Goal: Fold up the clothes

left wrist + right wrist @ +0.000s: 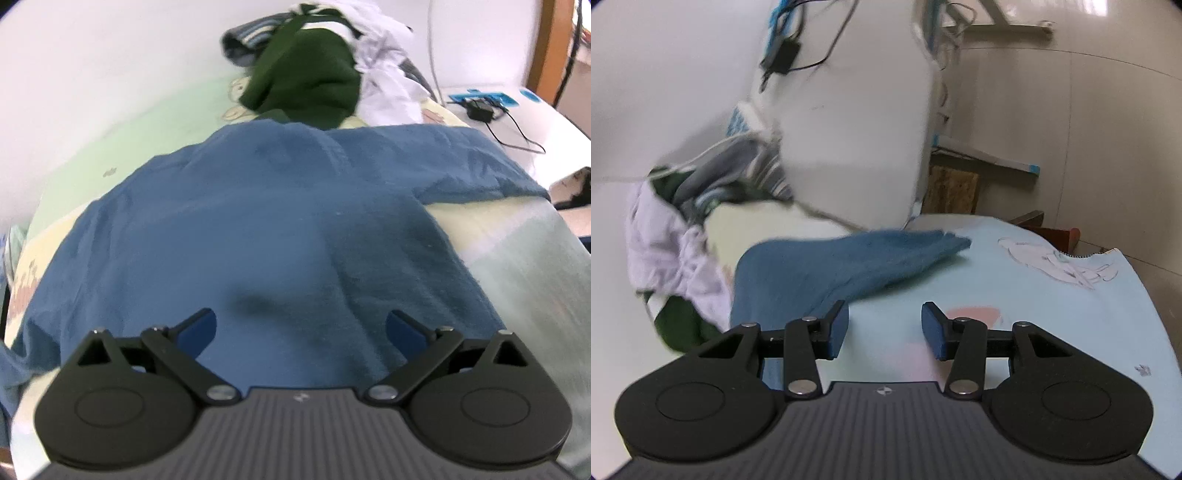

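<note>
Garment: blue shirt [258, 221] spread flat across the bed cover [110, 147], filling most of the left wrist view; one sleeve runs out toward the right edge of that view. In the right wrist view a blue sleeve [849, 258] lies on the pale blue part of the cover, its end pointing right.
Left gripper: left gripper [301, 332] hangs over the lower body of the blue shirt with its jaws spread wide; nothing sits between the blue pads and they touch no cloth that I can see.
Right gripper: right gripper [884, 330] has its jaws parted about halfway, with only the bed cover showing in the gap. The left pad sits just beside the edge of the blue sleeve; whether it touches the cloth I cannot tell. It holds nothing.
Clothes pile: beyond the blue shirt's collar lies a dark green garment [306, 85], with a white garment [388, 74] bunched on its right and a striped grey piece [243, 40] at its left. In the right wrist view the same heap sits at the left, a pale lilac-white cloth [661, 251] in front.
Bed cover: pale green and cream with cartoon prints near the pile, pale blue with a line drawing [1060, 262] on the right side.
Bench: white bench [535, 122] beyond the bed at the right, bearing a black adapter [480, 109] with its cable and a blue strip.
Picture quality: both views are motion-blurred, the right one more.
</note>
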`<state>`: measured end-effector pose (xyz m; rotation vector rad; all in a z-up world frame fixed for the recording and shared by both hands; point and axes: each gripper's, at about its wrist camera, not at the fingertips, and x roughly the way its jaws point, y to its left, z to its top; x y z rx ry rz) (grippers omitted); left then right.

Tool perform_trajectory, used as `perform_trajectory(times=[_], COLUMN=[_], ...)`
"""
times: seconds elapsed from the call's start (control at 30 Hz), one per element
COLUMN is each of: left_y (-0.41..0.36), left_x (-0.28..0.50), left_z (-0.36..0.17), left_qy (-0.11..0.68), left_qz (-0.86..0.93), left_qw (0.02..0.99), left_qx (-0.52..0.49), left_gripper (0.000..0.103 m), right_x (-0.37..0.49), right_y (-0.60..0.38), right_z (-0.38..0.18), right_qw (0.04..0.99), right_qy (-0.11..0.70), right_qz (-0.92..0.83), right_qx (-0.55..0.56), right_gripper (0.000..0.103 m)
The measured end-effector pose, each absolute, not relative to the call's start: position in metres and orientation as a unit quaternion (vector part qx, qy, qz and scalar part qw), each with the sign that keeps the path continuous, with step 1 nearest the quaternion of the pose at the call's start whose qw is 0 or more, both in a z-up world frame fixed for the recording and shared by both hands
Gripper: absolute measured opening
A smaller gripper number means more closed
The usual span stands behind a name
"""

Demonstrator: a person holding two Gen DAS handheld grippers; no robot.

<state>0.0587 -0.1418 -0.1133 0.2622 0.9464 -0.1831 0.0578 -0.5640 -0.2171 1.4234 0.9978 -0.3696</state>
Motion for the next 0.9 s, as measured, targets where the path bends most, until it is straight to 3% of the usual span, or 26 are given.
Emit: perform_trajectory(times=[0.2,0.37,0.47,0.53,0.57,0.77,0.9], left_y=[-0.154,-0.158,-0.158,-0.158,-0.158,-0.148,-0.125], left_x=[0.054,0.056,0.058,0.059,0.060,0.068,0.074], left_z=[-0.114,-0.116,-0.117,-0.118,-0.118,-0.120,-0.113], left_qy=[0.455,0.459,0.464,0.466,0.465,0.473,0.476], left_qz=[-0.091,-0.083,-0.081,-0.076,-0.074,-0.049,-0.041], left_qw=[0.875,0.874,0.873,0.873,0.873,0.872,0.876], left_qx=[0.142,0.139,0.127,0.124,0.124,0.114,0.063], left_gripper=[0.100,0.100,0.100,0.100,0.100,0.099,0.091], right_x=[0.056,0.073,0.087,0.094,0.097,0.108,0.114], right_y=[-0.572,-0.571,-0.567,-0.566,-0.563,-0.521,-0.465], right_z=[-0.244,-0.247,-0.246,-0.236,-0.226,-0.154,-0.118], right_qw=[0.567,0.573,0.597,0.641,0.672,0.856,0.930], right_qy=[0.366,0.370,0.380,0.383,0.380,0.336,0.306], right_qz=[-0.180,-0.180,-0.163,-0.161,-0.165,-0.167,-0.099], right_qx=[0.716,0.709,0.688,0.645,0.613,0.356,0.180], right_gripper=[0.050,0.052,0.033,0.013,0.010,0.008,0.008])
